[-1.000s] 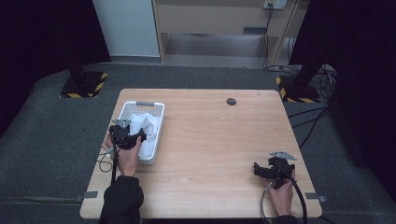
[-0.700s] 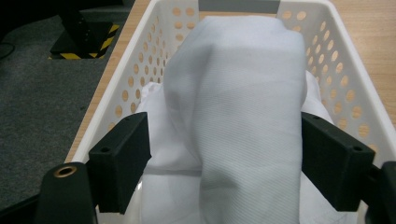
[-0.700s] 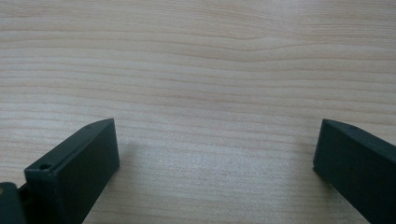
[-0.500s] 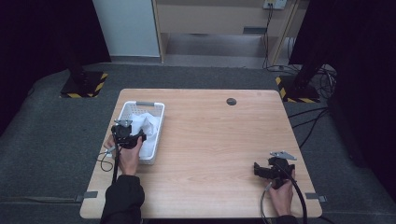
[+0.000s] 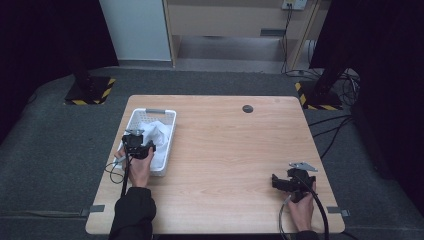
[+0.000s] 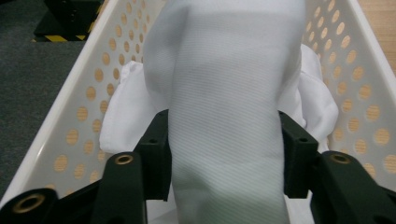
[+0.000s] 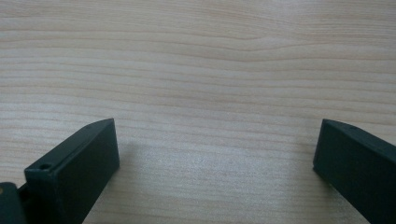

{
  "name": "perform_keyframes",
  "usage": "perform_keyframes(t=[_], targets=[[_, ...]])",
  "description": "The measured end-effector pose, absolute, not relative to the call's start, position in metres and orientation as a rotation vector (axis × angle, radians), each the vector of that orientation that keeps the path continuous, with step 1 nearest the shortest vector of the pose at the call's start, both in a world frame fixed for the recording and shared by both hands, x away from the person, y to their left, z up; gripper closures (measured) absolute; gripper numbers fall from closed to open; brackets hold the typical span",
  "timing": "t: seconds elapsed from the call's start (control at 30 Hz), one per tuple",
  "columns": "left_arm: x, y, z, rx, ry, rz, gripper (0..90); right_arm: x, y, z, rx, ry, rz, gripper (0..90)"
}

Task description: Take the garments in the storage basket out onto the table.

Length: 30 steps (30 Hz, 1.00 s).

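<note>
Since 1.0 s ago: left claw (image 5: 140,146) has barely shifted, holding over the near end of the white basket (image 5: 170,131); cloth bunch looks slightly rearranged. Right claw (image 5: 286,182) unchanged.

Left claw (image 6: 224,154): clamped on a fold of white cloth (image 6: 229,93), jaws pressing it from both sides, the fold standing up between them. Rest of the cloth (image 5: 156,131) sits bunched inside the basket, along the left side of the tabletop (image 5: 235,150). Perforated basket walls (image 6: 100,70) on either side of the claw in the left gripper view.

Right claw (image 7: 215,158): jaws spread wide, nothing between them, just bare wood grain of the tabletop (image 7: 201,70) beneath. Sits low at the near right corner, well apart from basket and cloth.

Small dark round disc (image 5: 247,108) near the far edge of the tabletop, untouched.
</note>
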State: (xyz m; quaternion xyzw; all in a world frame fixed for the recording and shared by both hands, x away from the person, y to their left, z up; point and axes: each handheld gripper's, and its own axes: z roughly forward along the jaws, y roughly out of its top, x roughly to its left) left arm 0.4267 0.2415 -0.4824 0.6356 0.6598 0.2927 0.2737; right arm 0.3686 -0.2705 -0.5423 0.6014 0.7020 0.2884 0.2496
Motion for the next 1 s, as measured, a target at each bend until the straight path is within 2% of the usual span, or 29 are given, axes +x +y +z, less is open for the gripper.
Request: perform_keyframes(t=[0.33, 0.43, 1.0], targets=[[0.428, 0.244, -0.483, 1.677, 1.782, 0.698, 69.3, 0.369, -0.270, -0.542, 1.638, 1.912, 0.785, 0.2], [0.428, 0.244, -0.483, 1.671, 1.785, 0.688, 72.4, 0.369, -0.270, -0.542, 1.638, 1.912, 0.785, 0.2], [0.409, 0.246, -0.461, 1.595, 1.725, 0.720, 74.2, 0.369, -0.270, -0.542, 1.638, 1.912, 0.785, 0.2]])
